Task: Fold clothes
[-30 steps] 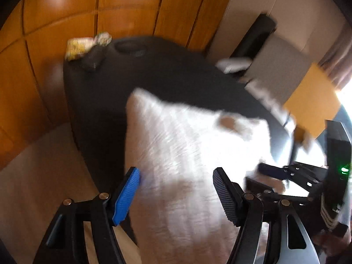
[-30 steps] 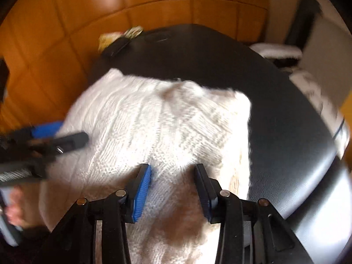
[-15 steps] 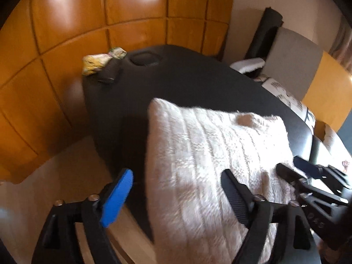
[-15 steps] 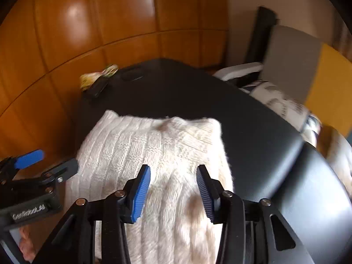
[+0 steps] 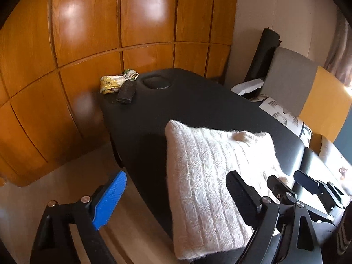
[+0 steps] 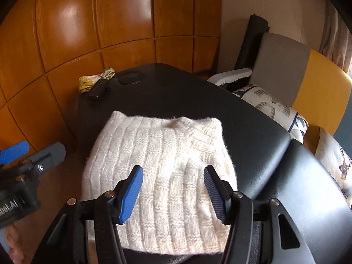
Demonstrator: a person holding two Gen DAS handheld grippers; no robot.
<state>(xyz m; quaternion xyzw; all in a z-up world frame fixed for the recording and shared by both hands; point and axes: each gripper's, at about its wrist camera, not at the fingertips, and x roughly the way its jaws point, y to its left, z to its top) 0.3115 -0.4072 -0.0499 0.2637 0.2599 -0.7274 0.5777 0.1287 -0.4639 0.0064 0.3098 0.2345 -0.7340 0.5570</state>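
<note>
A white knitted sweater (image 6: pixel 162 162) lies folded into a rectangle on the black padded table (image 6: pixel 198 101); it also shows in the left wrist view (image 5: pixel 209 176). My right gripper (image 6: pixel 173 193) is open and empty, held above the sweater's near part. My left gripper (image 5: pixel 176 200) is open and empty, held above the sweater's left edge and the table's side. The right gripper (image 5: pixel 305 187) shows at the right of the left wrist view, and the left gripper (image 6: pixel 24 154) shows at the left of the right wrist view.
A yellow patterned cloth (image 5: pixel 112 82) and a dark flat case (image 5: pixel 127 91) lie at the table's far left corner, beside a round recess (image 5: pixel 156 83). Wooden wall panels (image 5: pixel 88 33) stand behind. A grey and yellow chair (image 6: pixel 297 72) with printed cushions (image 6: pixel 272 107) stands to the right.
Both grippers have drawn back and up from the sweater, and the jaws of both have opened wider. The sweater lies still on the table.
</note>
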